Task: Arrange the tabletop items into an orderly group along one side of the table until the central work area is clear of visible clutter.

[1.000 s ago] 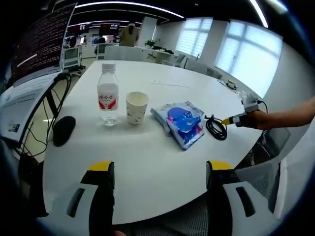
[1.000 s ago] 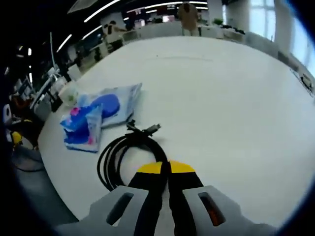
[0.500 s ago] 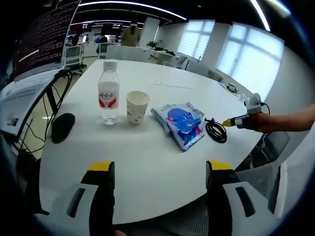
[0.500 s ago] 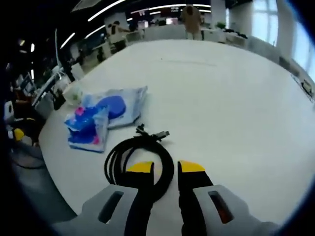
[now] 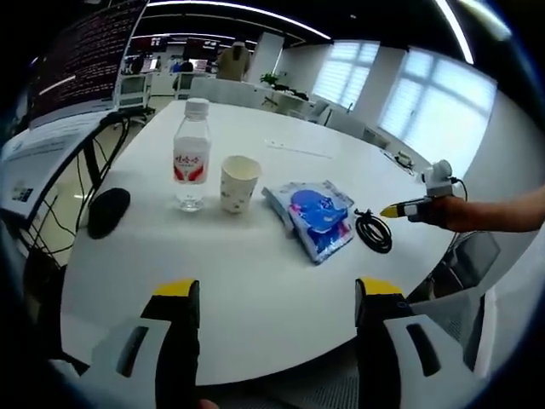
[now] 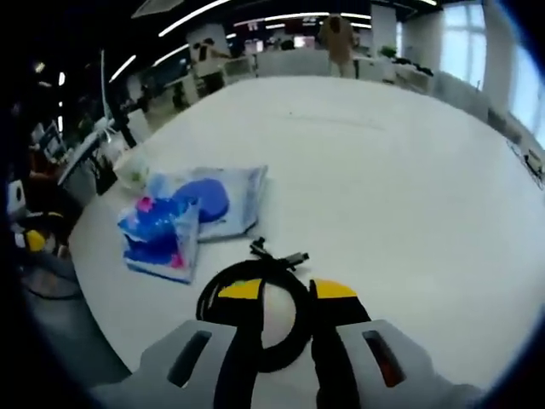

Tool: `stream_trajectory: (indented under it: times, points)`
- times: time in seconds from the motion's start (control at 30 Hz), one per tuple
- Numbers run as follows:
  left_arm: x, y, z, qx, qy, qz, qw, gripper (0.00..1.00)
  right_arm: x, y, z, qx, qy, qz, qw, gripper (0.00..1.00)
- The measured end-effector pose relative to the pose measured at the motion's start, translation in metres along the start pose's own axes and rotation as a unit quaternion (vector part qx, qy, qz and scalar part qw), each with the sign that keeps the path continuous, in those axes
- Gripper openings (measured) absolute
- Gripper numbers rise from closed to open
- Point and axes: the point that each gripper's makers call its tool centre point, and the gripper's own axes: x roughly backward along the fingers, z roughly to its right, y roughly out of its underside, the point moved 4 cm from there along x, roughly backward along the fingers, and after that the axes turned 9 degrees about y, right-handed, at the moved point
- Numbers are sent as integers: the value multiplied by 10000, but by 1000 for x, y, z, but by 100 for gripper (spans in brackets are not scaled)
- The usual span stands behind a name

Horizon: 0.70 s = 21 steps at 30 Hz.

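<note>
Right gripper view: our right gripper (image 6: 287, 290) has its jaws spread over the cable (image 6: 255, 319) at 6 o'clock, near the bench (image 6: 409, 187) edge. Left gripper (image 5: 274, 288) jaws are spread, holding nothing. We risk dragging the loose coil off the edge.

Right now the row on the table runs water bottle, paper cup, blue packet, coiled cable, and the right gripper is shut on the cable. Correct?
Not quite. The order water bottle, paper cup, blue packet, coiled cable holds, but the right gripper is open, jaws apart over the cable's loop, not clamped. The right gripper view shows it.
</note>
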Motion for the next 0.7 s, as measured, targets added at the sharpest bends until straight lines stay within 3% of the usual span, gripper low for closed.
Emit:
stream_trajectory:
  times: [0.33, 0.47, 0.7]
  points:
    - [-1, -5, 1, -63, 32, -25, 10000, 76, -6, -7, -31, 164, -367, 9, 9992, 21]
    - [1, -5, 2, -158, 80, -74, 9998, 77, -6, -8, -56, 314, -880, 23, 9956, 31]
    - [6, -4, 2, -235, 142, -155, 9995, 79, -11, -10, -84, 529, -1200, 45, 9914, 45]
